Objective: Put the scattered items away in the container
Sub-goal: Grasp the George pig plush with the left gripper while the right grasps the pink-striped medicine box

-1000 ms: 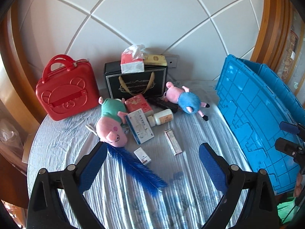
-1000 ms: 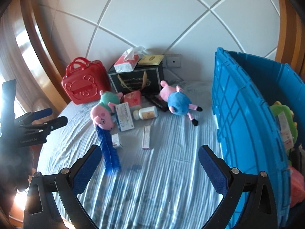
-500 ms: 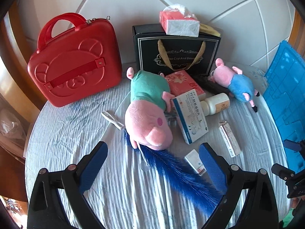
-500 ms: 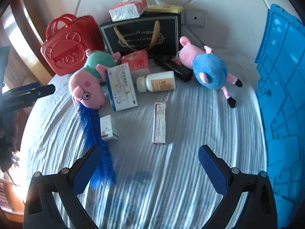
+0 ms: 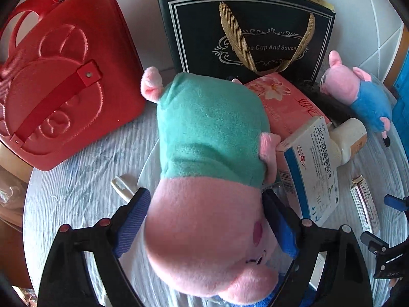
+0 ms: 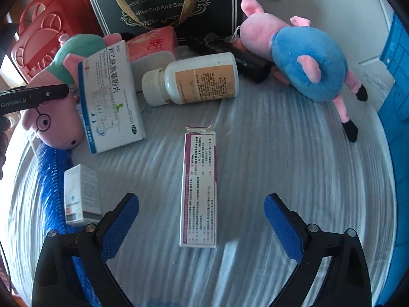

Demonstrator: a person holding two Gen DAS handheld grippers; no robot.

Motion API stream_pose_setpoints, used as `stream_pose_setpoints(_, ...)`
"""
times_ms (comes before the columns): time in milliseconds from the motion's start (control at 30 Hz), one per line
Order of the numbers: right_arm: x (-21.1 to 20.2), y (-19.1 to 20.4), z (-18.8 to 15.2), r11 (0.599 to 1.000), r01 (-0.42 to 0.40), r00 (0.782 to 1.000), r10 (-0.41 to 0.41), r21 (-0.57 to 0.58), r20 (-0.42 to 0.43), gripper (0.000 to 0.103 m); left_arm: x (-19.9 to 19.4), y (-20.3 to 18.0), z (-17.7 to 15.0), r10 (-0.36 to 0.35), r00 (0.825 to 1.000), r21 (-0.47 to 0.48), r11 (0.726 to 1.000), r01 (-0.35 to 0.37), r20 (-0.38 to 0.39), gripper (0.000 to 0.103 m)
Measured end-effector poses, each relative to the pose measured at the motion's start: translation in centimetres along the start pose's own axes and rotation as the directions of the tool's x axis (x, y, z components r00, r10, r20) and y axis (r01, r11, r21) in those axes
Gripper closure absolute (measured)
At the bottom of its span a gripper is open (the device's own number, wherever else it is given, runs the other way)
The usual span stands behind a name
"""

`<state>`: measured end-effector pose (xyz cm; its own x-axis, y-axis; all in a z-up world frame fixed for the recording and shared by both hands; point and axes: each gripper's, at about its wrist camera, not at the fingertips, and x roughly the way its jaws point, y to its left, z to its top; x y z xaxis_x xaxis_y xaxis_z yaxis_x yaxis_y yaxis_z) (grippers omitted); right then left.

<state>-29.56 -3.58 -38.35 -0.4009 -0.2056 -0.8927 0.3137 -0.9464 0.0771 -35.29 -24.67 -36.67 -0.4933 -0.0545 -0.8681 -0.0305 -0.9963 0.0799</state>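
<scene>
My left gripper [image 5: 204, 220] is open, its blue pads on either side of the pink head of the green-shirted pig plush [image 5: 212, 138]. My right gripper [image 6: 202, 220] is open and straddles the near end of a long purple-and-white medicine box [image 6: 200, 189] lying on the table. The blue crate [image 6: 396, 107], the container, shows at the right edge. Scattered nearby are a white pill bottle [image 6: 196, 78], a blue-and-white tablet box [image 6: 110, 97], a small white box [image 6: 79, 194], a blue feather brush [image 6: 51, 179] and a blue-shirted pig plush [image 6: 301, 53].
A red bear-embossed case [image 5: 56, 84] and a black gift bag [image 5: 250, 33] stand at the back. A pink tissue pack [image 5: 283, 102] and a black tube [image 6: 230, 53] lie by the bag. The round table has a ribbed grey cloth [image 6: 281, 153].
Both grippers moved forward and down. The left closed in around the green-shirted pig's head; the right came over the long purple box. Both stay open.
</scene>
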Motion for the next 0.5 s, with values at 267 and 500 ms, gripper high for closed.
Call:
stream_pose_setpoints(267,0.1,0.4,-0.5,0.999,0.040,0.999,-0.040,-0.019,0.000,0.074,-0.6,-0.1,-0.9,0.014,1.000,-0.046,0.999,-0.013,0.021,0.039)
stream_pose_setpoints(500,-2.0,0.2,-1.8,1.000,0.002,1.000,-0.002,-0.001,-0.010,0.075,-3.4,1.1,-3.8,0.014,1.000,-0.115,0.993,-0.011,0.026,0.041)
